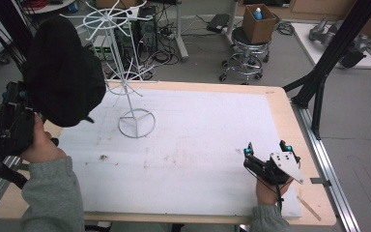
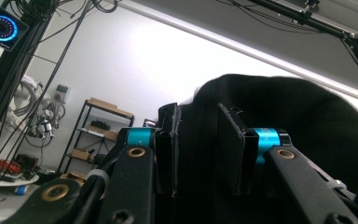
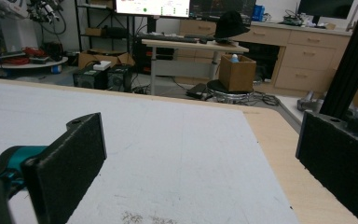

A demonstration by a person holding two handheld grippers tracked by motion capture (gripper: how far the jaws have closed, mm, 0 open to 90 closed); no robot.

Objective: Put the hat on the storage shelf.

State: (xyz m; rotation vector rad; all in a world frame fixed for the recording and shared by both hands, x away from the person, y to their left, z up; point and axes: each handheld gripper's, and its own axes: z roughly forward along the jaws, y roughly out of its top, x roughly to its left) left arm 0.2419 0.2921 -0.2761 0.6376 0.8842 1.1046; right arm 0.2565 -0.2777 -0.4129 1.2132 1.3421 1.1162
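A black hat [image 1: 63, 72] hangs in the air above the table's left edge, beside a white wire rack [image 1: 136, 123] that stands on the white mat [image 1: 198, 145]. My left gripper [image 1: 26, 113] is behind the hat, with a hand around its body. In the left gripper view the hat's cloth [image 2: 284, 121] lies between the jaws of the left gripper [image 2: 198, 140]; the pads stand a little apart, a thin edge of cloth against one. My right gripper [image 1: 265, 147] rests at the front right of the mat, open and empty [image 3: 205, 154].
The wooden table edge [image 1: 294, 125] borders the mat on the right. Behind the table are a stool carrying a cardboard box [image 1: 258, 24], black frame posts [image 1: 319, 92] and cables on the floor. Another dark hat [image 3: 230, 23] sits on a far desk.
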